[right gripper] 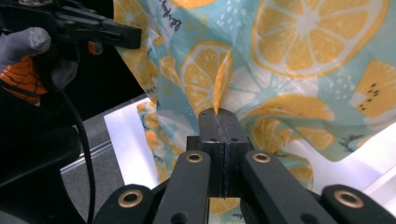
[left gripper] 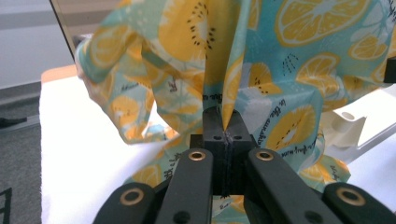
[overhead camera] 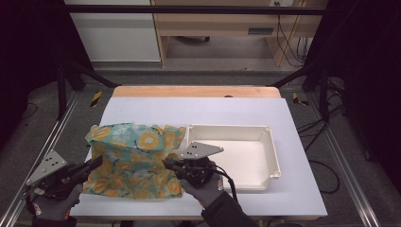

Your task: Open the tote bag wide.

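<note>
Cloth [overhead camera: 135, 158], teal with orange-slice print, lies lower left of centre in high view, on white table [overhead camera: 302, 189], its right edge touching white tray [overhead camera: 265, 156]. Left gripper [overhead camera: 97, 163] at cloth's left edge, jaws clamped on pinched fold. Right gripper [overhead camera: 166, 163] at cloth's right edge, jaws pressed together on another fold. Cloth lifted between them, draping.

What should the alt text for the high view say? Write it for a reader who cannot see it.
Two hand-held grippers, the left and the right, each pinch a side of a lemon-print cloth and hold it up over a white-covered table. An empty cream tray sits just to the cloth's right.
</note>
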`<state>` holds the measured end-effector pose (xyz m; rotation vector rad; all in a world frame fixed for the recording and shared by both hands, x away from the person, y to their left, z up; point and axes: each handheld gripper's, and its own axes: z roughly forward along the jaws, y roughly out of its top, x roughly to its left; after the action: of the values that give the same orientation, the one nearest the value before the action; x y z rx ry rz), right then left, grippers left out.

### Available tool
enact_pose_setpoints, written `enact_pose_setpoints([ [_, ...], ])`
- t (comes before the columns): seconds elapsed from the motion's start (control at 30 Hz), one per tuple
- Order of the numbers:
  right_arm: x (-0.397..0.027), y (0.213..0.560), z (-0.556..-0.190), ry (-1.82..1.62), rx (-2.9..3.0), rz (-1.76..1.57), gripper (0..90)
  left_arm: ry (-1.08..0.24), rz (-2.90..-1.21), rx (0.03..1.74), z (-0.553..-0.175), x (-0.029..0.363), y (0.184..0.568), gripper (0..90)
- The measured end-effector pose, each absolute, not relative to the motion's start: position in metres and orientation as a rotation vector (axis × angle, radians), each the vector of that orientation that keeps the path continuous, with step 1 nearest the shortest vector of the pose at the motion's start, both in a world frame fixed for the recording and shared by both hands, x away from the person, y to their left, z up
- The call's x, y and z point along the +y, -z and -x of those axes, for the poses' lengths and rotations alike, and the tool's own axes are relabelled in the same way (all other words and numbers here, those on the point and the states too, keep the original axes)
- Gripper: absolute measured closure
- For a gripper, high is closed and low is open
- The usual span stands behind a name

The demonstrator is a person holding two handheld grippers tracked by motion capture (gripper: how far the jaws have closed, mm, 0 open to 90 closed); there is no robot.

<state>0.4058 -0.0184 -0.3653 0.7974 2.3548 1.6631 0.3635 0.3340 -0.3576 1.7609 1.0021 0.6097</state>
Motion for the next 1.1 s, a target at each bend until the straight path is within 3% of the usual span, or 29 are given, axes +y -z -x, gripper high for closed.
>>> enact_pose_setpoints([
  [0.17,-0.018,0.366,-0.406,-1.655,2.355,-0.798,89.6,-0.601,-1.776,1.004,-0.365,0.334,0.360,90.0],
  [0.4,-0.026,0.349,-0.409,-1.729,2.265,-0.806,65.0,-0.579,-1.802,1.010,-0.368,0.332,0.365,90.0],
  [0.57,-0.023,0.338,-0.411,-1.778,2.224,-0.809,52.8,-0.571,-1.808,1.017,-0.369,0.333,0.368,90.0],
  [0.7,-0.014,0.334,-0.412,-1.747,2.207,-0.820,49.0,-0.562,-1.818,1.023,-0.371,0.333,0.370,90.0],
  [0.83,-0.010,0.335,-0.414,-1.706,2.195,-0.825,52.3,-0.559,-1.826,1.024,-0.372,0.332,0.372,90.0],
  [0.93,-0.010,0.337,-0.416,-1.698,2.177,-0.839,75.6,-0.556,-1.823,1.027,-0.372,0.332,0.372,89.9],
  [0.97,-0.010,0.337,-0.416,-1.698,2.177,-0.839,75.6,-0.556,-1.823,1.027,-0.372,0.332,0.372,89.8],
  [1.0,-0.012,0.338,-0.415,-1.708,2.186,-0.830,86.4,-0.557,-1.814,1.028,-0.372,0.333,0.371,89.0],
  [1.1,-0.013,0.339,-0.414,-1.714,2.200,-0.820,90.0,-0.562,-1.792,1.028,-0.370,0.335,0.367,83.3],
])
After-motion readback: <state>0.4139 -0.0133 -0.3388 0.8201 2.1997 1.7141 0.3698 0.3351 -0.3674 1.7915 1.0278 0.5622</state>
